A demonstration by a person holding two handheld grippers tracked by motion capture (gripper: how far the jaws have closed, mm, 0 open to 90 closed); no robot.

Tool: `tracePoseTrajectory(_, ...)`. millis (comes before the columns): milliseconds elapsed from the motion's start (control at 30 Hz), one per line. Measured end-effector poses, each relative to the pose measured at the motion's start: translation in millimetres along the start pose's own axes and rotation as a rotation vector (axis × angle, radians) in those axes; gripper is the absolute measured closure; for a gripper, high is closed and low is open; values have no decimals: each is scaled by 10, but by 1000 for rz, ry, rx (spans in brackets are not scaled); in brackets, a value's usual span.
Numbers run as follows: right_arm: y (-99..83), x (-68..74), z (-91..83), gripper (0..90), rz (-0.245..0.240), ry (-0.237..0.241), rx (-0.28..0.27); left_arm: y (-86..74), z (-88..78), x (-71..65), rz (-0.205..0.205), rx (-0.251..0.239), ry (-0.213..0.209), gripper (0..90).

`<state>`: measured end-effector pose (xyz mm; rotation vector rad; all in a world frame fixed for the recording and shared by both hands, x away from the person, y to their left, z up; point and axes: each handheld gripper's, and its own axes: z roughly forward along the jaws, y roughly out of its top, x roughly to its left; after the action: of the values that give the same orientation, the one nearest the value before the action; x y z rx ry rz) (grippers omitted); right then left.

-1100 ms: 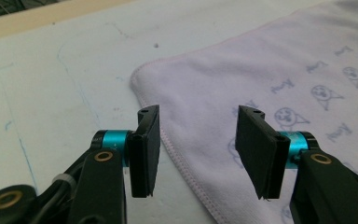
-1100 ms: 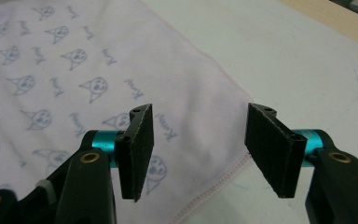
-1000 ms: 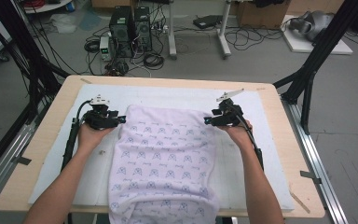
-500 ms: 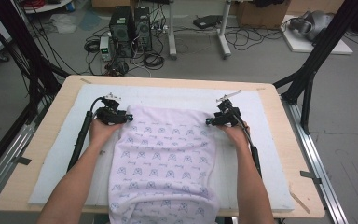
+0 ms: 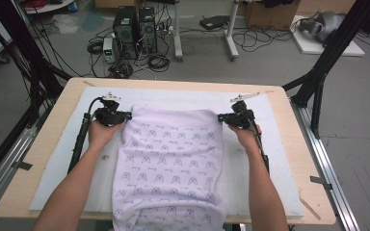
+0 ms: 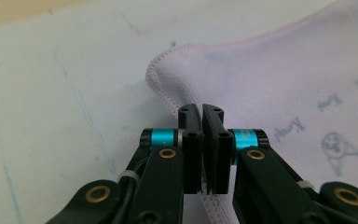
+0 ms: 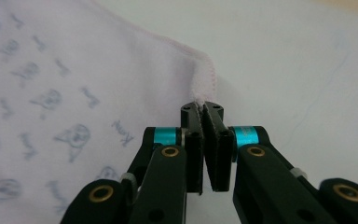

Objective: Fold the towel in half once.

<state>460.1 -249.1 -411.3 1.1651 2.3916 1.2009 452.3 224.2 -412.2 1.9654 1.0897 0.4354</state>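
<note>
A pale lilac towel (image 5: 171, 163) printed with small figures lies flat on the white mat (image 5: 279, 159), its near end hanging over the table's front edge. My left gripper (image 5: 126, 115) is at the towel's far left corner. In the left gripper view the towel (image 6: 284, 79) has its stitched hem between the jaws of that gripper (image 6: 202, 109), which have just been closing and now pinch it. My right gripper (image 5: 220, 117) is at the far right corner. There the towel (image 7: 74, 79) feeds its corner hem into the right gripper (image 7: 201, 108), whose jaws have likewise just closed on it.
The mat covers a wooden table (image 5: 46, 144) with bare wood along its edges. Black frame posts (image 5: 327, 62) stand at both far corners, and a metal rail (image 5: 332, 173) runs along the right side. Computer towers (image 5: 135, 24) and cables sit on the floor beyond.
The left hand has edged slightly toward the towel's far left corner. The right hand and the towel lie much as before.
</note>
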Motion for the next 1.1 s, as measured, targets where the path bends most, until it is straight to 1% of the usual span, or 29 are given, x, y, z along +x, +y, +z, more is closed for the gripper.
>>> tracePoseTrajectory(33, 31, 0, -79, 874, -1, 15, -15, 35, -75, -1, 1, -34, -3, 863)
tracePoseTrajectory(67, 75, 5, -153, 874, -9, 19, -15, 70, -150, -7, 4, -64, -6, 863)
tracePoseTrajectory(100, 124, 18, -234, 874, -30, 14, -23, 108, -226, -7, 8, -89, -11, 863)
tracePoseTrajectory(167, 222, 41, -399, 874, -34, 30, -72, 178, -382, -7, 3, -140, -24, 862)
tracePoseTrajectory(200, 267, 63, -471, 874, -38, 36, -84, 205, -473, -29, 13, -167, -28, 862)
tracePoseTrajectory(233, 305, 117, -546, 874, -53, 40, -98, 211, -524, -45, 16, -177, -34, 862)
tracePoseTrajectory(267, 308, 156, -586, 874, -57, 52, -115, 199, -589, -68, 18, -190, -45, 861)
tracePoseTrajectory(300, 285, 215, -633, 874, -51, 66, -143, 151, -641, -99, 15, -211, -55, 861)
tracePoseTrajectory(333, 244, 282, -660, 874, -54, 84, -162, 93, -678, -137, 28, -210, -64, 861)
tracePoseTrajectory(367, 194, 345, -676, 873, -74, 89, -156, 26, -710, -179, 47, -193, -62, 860)
tracePoseTrajectory(400, 129, 402, -688, 873, -80, 95, -147, -45, -740, -206, 58, -175, -66, 860)
tracePoseTrajectory(467, -7, 497, -717, 872, -82, 93, -123, -197, -815, -259, 67, -165, -73, 858)
tracePoseTrajectory(533, -146, 592, -755, 871, -107, 111, -115, -349, -910, -321, 83, -165, -78, 858)
tracePoseTrajectory(567, -210, 645, -781, 870, -120, 121, -105, -451, -987, -389, 104, -181, -68, 858)
tracePoseTrajectory(600, -296, 714, -824, 869, -134, 144, -111, -526, -1037, -434, 106, -210, -71, 859)
tracePoseTrajectory(633, -352, 757, -853, 869, -142, 158, -117, -620, -1094, -489, 111, -220, -88, 860)
tracePoseTrajectory(667, -429, 817, -898, 869, -149, 172, -118, -715, -1150, -560, 142, -214, -87, 860)
tracePoseTrajectory(700, -510, 878, -946, 868, -152, 186, -111, -816, -1207, -619, 175, -213, -96, 860)
tracePoseTrajectory(733, -598, 932, -988, 868, -163, 209, -119, -907, -1252, -653, 166, -197, -134, 857)
tracePoseTrajectory(767, -689, 982, -1028, 857, -161, 240, -128, -998, -1299, -683, 161, -193, -168, 841)
tracePoseTrajectory(800, -775, 1022, -1063, 813, -163, 268, -129, -1078, -1346, -705, 170, -188, -188, 814)
tracePoseTrajectory(833, -846, 1050, -1087, 781, -167, 285, -135, -1130, -1377, -709, 168, -165, -199, 750)
tracePoseTrajectory(867, -895, 1069, -1112, 757, -158, 293, -138, -1160, -1394, -694, 159, -145, -214, 693)
tracePoseTrajectory(900, -916, 1071, -1118, 733, -160, 287, -140, -1171, -1408, -674, 158, -140, -216, 663)
tracePoseTrajectory(967, -892, 1038, -1095, 705, -155, 269, -137, -1126, -1393, -627, 138, -135, -212, 633)
tracePoseTrajectory(1000, -860, 1019, -1066, 698, -151, 262, -133, -1089, -1368, -612, 138, -136, -203, 627)
tracePoseTrajectory(1033, -817, 1005, -1022, 683, -161, 244, -111, -1049, -1328, -598, 139, -132, -185, 633)
tracePoseTrajectory(1067, -769, 981, -967, 672, -172, 229, -90, -1000, -1272, -576, 133, -115, -169, 650)
tracePoseTrajectory(1100, -724, 943, -914, 659, -169, 214, -79, -957, -1208, -556, 130, -98, -152, 656)
